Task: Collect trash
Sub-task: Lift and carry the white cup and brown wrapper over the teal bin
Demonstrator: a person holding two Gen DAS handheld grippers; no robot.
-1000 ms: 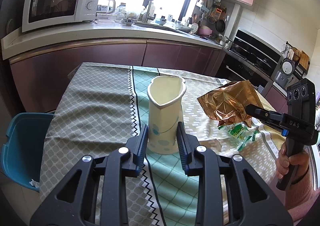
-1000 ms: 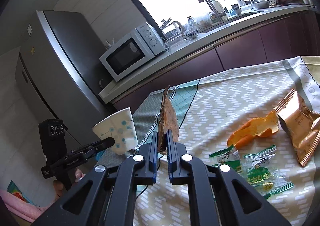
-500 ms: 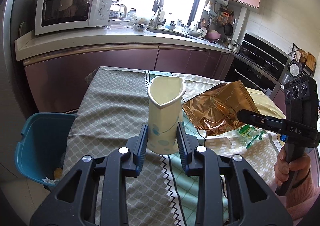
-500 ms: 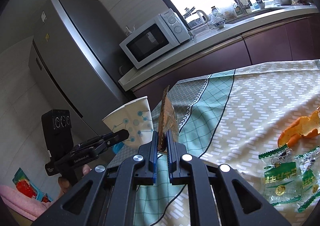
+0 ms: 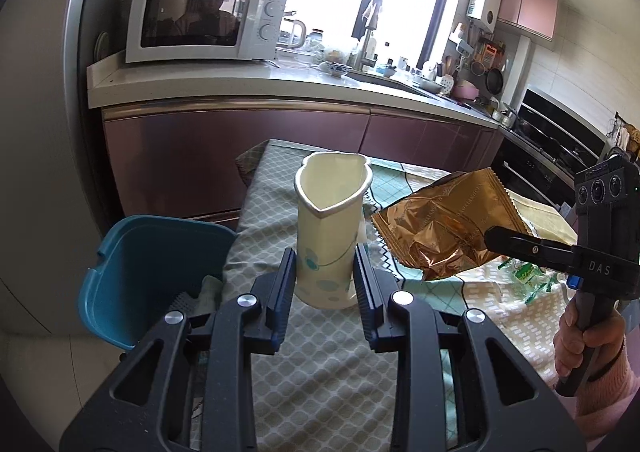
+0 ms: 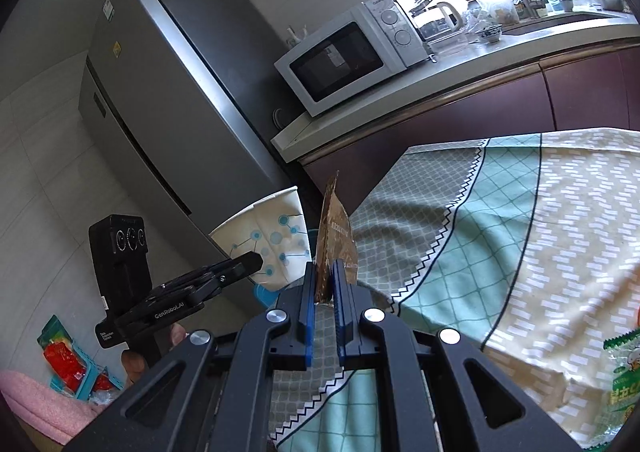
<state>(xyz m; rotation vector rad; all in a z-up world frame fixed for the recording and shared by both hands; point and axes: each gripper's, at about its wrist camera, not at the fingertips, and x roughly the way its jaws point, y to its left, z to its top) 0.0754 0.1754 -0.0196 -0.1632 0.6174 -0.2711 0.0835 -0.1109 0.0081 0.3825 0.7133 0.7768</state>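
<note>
My left gripper (image 5: 325, 266) is shut on a squashed white paper cup (image 5: 330, 228) with blue dots, held upright above the table's left edge. The cup also shows in the right wrist view (image 6: 270, 242), with the left gripper (image 6: 244, 266) there. My right gripper (image 6: 324, 278) is shut on a copper foil snack wrapper (image 6: 335, 240), seen edge-on. In the left wrist view the wrapper (image 5: 444, 226) hangs to the right of the cup, pinched by the right gripper (image 5: 494, 238). A blue trash bin (image 5: 156, 264) stands on the floor left of the table, below the cup.
The table carries a patterned green and beige cloth (image 6: 500, 236). Green candy wrappers (image 5: 528, 276) lie on it at the right, and also show in the right wrist view (image 6: 624, 384). A purple kitchen counter with a microwave (image 5: 204, 25) runs behind. A fridge (image 6: 160, 99) stands at the left.
Both grippers have moved left with their loads, from over the table's middle to its left edge. The blue bin has come closer and larger in the left wrist view.
</note>
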